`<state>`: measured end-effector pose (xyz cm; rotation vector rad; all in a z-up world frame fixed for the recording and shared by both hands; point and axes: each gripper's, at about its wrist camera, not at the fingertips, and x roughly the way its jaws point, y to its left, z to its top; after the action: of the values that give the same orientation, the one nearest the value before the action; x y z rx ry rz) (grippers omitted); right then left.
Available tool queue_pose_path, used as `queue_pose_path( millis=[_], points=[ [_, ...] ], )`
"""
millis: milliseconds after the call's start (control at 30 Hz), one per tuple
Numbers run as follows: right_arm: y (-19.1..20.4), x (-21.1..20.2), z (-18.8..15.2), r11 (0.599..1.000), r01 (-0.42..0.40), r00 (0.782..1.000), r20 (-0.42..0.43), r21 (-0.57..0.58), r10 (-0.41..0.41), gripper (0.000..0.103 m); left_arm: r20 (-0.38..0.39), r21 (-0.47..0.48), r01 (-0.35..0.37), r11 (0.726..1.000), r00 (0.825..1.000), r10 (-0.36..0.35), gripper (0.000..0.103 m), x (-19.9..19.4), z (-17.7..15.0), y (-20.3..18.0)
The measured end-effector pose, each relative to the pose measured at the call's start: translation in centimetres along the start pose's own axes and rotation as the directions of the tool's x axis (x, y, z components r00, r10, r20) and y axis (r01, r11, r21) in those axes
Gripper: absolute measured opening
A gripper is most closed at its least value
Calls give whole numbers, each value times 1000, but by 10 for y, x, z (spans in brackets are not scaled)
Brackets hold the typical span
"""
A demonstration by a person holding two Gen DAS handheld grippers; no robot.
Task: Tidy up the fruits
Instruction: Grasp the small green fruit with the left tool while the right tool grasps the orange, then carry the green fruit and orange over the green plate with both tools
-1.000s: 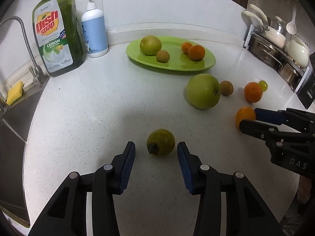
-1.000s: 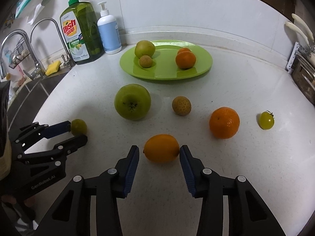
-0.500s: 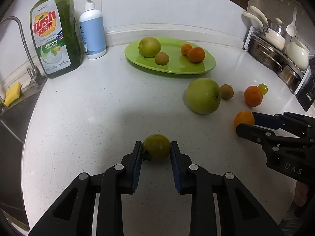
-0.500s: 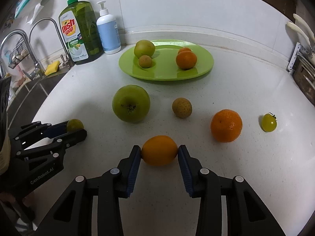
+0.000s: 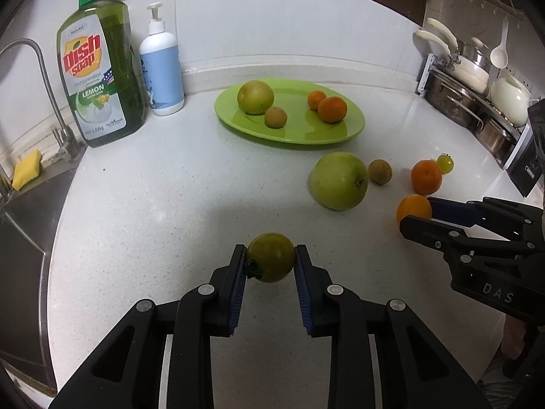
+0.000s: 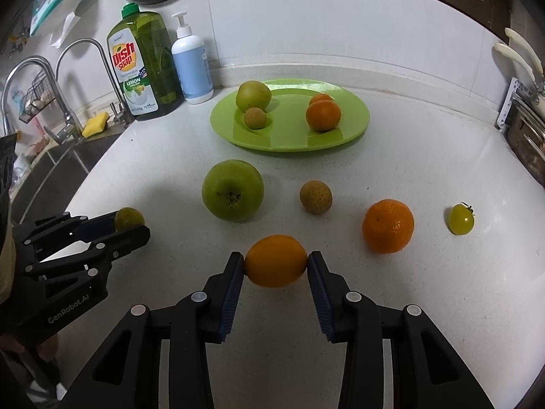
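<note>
My left gripper [image 5: 270, 261] is shut on a small green fruit [image 5: 271, 259] with a dark stem, near the counter's front. My right gripper [image 6: 276, 266] is shut on an orange fruit [image 6: 276, 260]; that fruit also shows in the left wrist view [image 5: 413, 208]. A green plate [image 6: 354, 126] at the back holds a green fruit [image 6: 253, 95], a small brown fruit [image 6: 255, 118] and two oranges [image 6: 323, 114]. Loose on the counter lie a big green apple [image 6: 232, 190], a brown fruit [image 6: 315, 196], an orange [image 6: 387, 225] and a small green tomato [image 6: 460, 219].
A dish soap bottle [image 5: 98, 78] and a white pump bottle [image 5: 161, 68] stand at the back left. A sink with a tap [image 6: 81, 78] and a yellow sponge [image 6: 95, 124] lies to the left. Pots on a rack [image 5: 477, 95] stand at the right.
Both grippers have closed from open onto their fruits: the left on the small green fruit, the right on the orange fruit.
</note>
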<state>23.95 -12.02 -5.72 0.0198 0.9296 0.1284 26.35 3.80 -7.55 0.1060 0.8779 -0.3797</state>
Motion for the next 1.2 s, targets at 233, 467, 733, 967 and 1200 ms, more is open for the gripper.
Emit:
queue_pose_path(
  millis=[233, 467, 733, 967, 1200],
  points=[
    [-1, -15, 4, 1000, -11, 999, 38, 3, 11, 40, 37, 6, 0, 1000, 999, 0, 28, -17, 9, -8],
    [-5, -36, 17, 1000, -20, 994, 103, 0, 20, 40, 98, 23, -6, 1000, 995, 4, 28, -37, 29, -17],
    [-11, -52, 41, 999, -36, 985, 168, -5, 36, 40, 156, 43, -8, 999, 988, 1, 28, -47, 61, -25],
    [-19, -56, 70, 999, -39, 977, 209, -26, 44, 40, 187, 64, 5, 998, 982, -17, 28, -45, 94, -29],
    [-27, -56, 107, 998, -40, 968, 246, -54, 52, 40, 215, 79, 9, 997, 976, -25, 28, -41, 131, -28]
  ],
)
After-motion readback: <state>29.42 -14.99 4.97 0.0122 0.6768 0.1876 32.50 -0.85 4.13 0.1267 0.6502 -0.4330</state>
